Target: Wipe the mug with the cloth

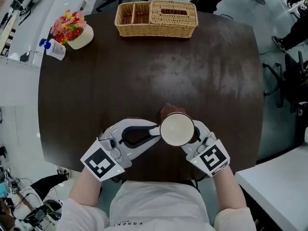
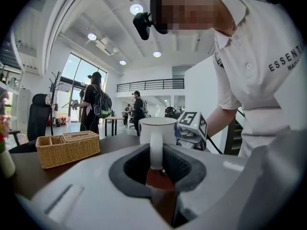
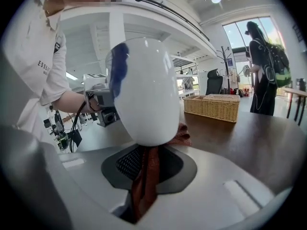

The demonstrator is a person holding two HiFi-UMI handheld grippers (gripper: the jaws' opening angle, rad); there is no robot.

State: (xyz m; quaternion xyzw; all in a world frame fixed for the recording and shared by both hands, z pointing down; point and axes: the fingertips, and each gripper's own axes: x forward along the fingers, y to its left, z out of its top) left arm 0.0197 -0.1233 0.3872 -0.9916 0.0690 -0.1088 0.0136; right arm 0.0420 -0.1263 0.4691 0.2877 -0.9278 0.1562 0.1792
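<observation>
Left gripper (image 1: 154, 131) clamps the handle of the mug (image 1: 176, 130) near the desk's (image 1: 144, 71) near edge while right gripper (image 1: 191, 137) pinches the cloth (image 1: 169, 110) against its wall; hard rubbing could, I judge, twist the handle loose.

The mug (image 1: 177, 130) is white, the cloth (image 3: 146, 176) rust-red.

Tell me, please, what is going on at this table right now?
A person stands over the dark brown table with a hand-held gripper in each hand. The left hand-held gripper is shut on the handle of the white ceramic mug and holds it upright. The right hand-held gripper is shut on the reddish-brown cloth, which is pressed against the mug's lower side.
</observation>
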